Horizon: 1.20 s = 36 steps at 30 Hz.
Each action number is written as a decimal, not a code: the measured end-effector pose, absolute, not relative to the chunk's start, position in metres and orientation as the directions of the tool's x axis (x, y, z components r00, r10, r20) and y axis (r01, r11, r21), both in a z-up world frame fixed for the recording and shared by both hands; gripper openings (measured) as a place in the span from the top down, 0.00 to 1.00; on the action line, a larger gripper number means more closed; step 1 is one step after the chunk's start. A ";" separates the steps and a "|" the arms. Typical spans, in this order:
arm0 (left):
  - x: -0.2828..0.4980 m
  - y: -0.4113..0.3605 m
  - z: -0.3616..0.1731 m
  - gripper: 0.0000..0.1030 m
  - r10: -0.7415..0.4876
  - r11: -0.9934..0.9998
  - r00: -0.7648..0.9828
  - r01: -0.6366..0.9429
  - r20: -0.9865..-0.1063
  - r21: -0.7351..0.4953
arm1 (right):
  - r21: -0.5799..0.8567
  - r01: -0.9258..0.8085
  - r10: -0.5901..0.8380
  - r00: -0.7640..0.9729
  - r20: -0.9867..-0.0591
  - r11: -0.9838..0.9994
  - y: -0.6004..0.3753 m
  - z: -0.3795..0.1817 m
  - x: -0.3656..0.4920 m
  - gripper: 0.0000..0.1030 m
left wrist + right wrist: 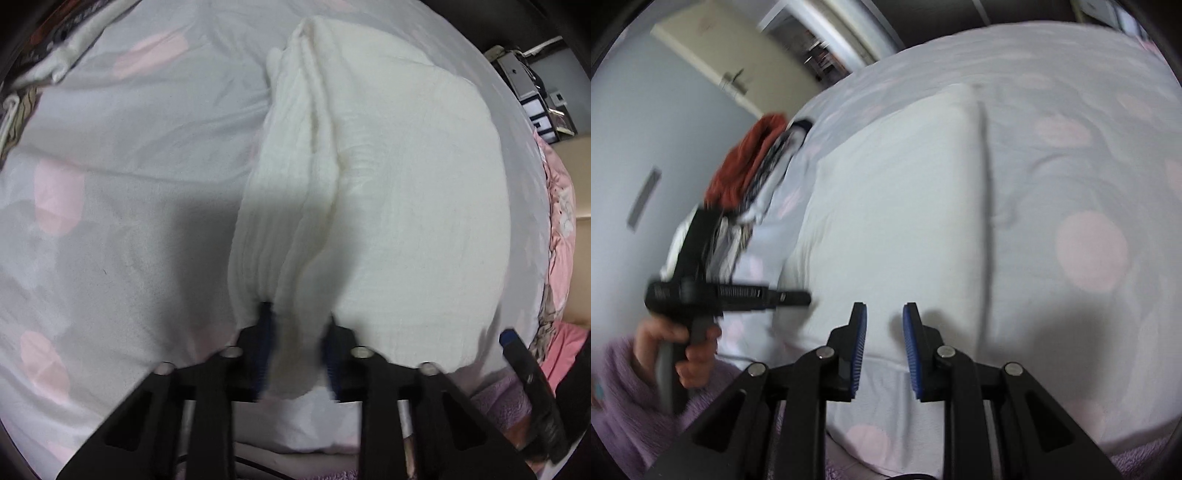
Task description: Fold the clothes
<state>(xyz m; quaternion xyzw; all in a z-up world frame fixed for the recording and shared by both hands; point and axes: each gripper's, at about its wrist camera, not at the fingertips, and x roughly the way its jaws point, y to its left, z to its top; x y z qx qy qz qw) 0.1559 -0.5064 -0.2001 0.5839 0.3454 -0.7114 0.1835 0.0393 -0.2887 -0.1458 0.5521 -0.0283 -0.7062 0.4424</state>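
Note:
A white ribbed garment (388, 192) lies folded on the grey bed sheet with pink spots (122, 206). My left gripper (297, 314) is shut on a bunched fold of the garment at its near edge; cloth fills the gap between the blue pads. In the right wrist view the same garment (897, 206) lies flat. My right gripper (884, 314) is open and empty just above its near edge. The left gripper (798, 297) shows from the side there, at the garment's left edge, held by a hand in a purple sleeve.
A pile of other clothes, rust-red and patterned (753, 166), lies at the far left of the bed. A pink quilt (561, 229) and storage boxes (535, 96) are at the right edge of the bed. A door and wall (665, 110) stand beyond.

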 end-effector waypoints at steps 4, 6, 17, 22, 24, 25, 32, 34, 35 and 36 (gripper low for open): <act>0.161 -0.496 -0.175 0.89 0.097 -0.729 -0.344 0.614 -0.934 -0.302 | 0.533 0.492 -0.633 -0.047 -0.773 -0.688 -0.274 -0.159 0.011 0.80; 0.167 -0.494 -0.161 0.90 0.081 -0.732 -0.409 0.594 -0.909 -0.333 | 0.533 0.448 -0.619 -0.063 -0.783 -0.718 -0.267 -0.164 0.006 0.80; 0.190 -0.517 -0.186 0.92 0.086 -0.632 -0.264 0.731 -0.961 -0.258 | 0.561 0.296 -0.605 -0.077 -0.792 -0.773 -0.235 -0.176 -0.010 0.80; 0.174 -0.514 -0.216 0.92 0.080 -0.657 -0.082 0.745 -0.993 -0.114 | 0.541 0.313 -0.584 -0.057 -0.810 -0.781 -0.241 -0.180 -0.006 0.80; 0.172 -0.512 -0.215 0.87 0.070 -0.668 -0.071 0.737 -0.995 -0.099 | 0.539 0.320 -0.583 -0.053 -0.811 -0.779 -0.238 -0.178 -0.005 0.80; 0.175 -0.513 -0.212 0.87 0.073 -0.662 -0.093 0.740 -0.993 -0.118 | 0.537 0.324 -0.582 -0.055 -0.811 -0.779 -0.238 -0.177 -0.004 0.80; 0.199 -0.520 -0.166 0.49 0.019 -0.625 -0.338 0.731 -0.941 -0.275 | 0.498 0.373 -0.566 -0.091 -0.820 -0.783 -0.246 -0.165 0.004 0.77; 0.199 -0.522 -0.152 0.42 -0.012 -0.638 -0.411 0.705 -0.911 -0.310 | 0.485 0.388 -0.557 -0.094 -0.825 -0.784 -0.250 -0.161 0.003 0.76; 0.195 -0.524 -0.147 0.41 -0.028 -0.653 -0.429 0.692 -0.903 -0.308 | 0.476 0.396 -0.551 -0.094 -0.829 -0.785 -0.253 -0.158 0.001 0.74; 0.188 -0.525 -0.144 0.41 -0.049 -0.671 -0.438 0.680 -0.898 -0.296 | 0.469 0.407 -0.546 -0.091 -0.833 -0.784 -0.259 -0.155 -0.002 0.73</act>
